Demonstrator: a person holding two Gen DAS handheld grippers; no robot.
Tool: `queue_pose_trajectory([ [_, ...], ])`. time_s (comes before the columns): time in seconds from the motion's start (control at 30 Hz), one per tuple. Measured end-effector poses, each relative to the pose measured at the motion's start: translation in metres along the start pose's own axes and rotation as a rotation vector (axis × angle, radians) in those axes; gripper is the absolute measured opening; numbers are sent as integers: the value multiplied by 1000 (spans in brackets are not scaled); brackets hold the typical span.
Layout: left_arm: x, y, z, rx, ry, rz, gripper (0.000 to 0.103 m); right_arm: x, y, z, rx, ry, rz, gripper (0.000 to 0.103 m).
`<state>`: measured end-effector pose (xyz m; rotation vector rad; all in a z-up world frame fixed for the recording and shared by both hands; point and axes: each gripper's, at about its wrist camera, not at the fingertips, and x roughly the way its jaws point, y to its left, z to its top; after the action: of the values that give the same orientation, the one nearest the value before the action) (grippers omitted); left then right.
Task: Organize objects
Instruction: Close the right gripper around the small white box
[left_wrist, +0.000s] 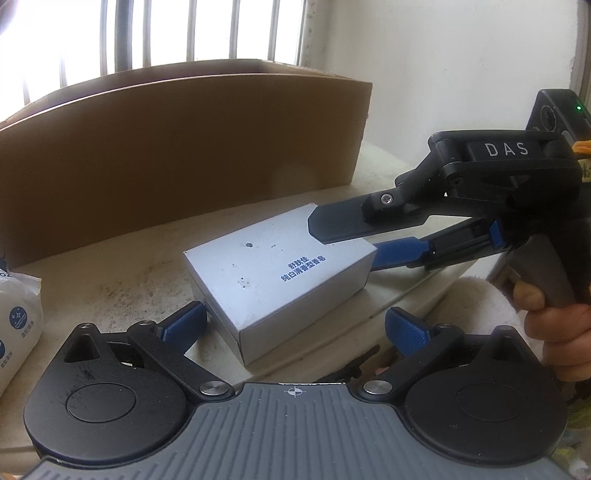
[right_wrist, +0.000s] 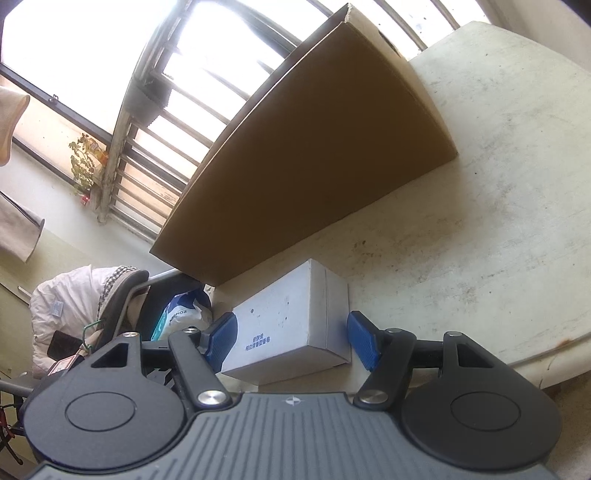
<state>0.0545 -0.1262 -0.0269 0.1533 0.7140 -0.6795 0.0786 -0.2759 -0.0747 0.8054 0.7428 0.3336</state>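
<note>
White-grey cardboard, a small flat rectangular soap box (left_wrist: 273, 273) with blue printed characters on its top face, lies on the worn, speckled off-white table (left_wrist: 122, 266), close to the table's near edge and just in front of a large brown corrugated cardboard box (left_wrist: 184, 147) that stands open-topped against the barred window (left_wrist: 155, 33).

From the left wrist view, the left gripper (left_wrist: 293, 326) sits low behind the soap box with its blue-padded fingers spread wide; one pad is just beside the box's near left corner, the other stands clear off to the right, so nothing is clamped. The right gripper (left_wrist: 354, 240), black and marked DAS, reaches in from the right, held by a hand (left_wrist: 550, 332) on its grey handle. Its upper finger lies over the box's far right corner and the blue lower finger runs alongside the box's right end.

In the right wrist view the right gripper's pads flank the soap box: the left pad (right_wrist: 221, 338) looks touching or nearly so, the right pad stands apart by a visible gap. Its jaws are half spread, not pressing.

A white plastic packet with blue round emblems (left_wrist: 16, 317) lies at the table's left edge.
</note>
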Motion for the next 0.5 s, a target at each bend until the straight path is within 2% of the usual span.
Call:
queue_pose_trajectory([
  [0.17,1,2,3,-14,17,-15,103,0,1,0,9,3,1,69],
  [0.33,-2,7,0,-43,2,-41,103,1,2,2,17,16,18,76],
  [0.43,-3,10,-1,-54,-5,-53,103,1,6,2,4,26,61,93],
  [0.47,-2,10,-1,-51,-2,-53,103,0,8,2,-3,28,67,103],
  [0.5,-2,10,0,-52,1,-53,103,1,9,1,1,34,50,103],
])
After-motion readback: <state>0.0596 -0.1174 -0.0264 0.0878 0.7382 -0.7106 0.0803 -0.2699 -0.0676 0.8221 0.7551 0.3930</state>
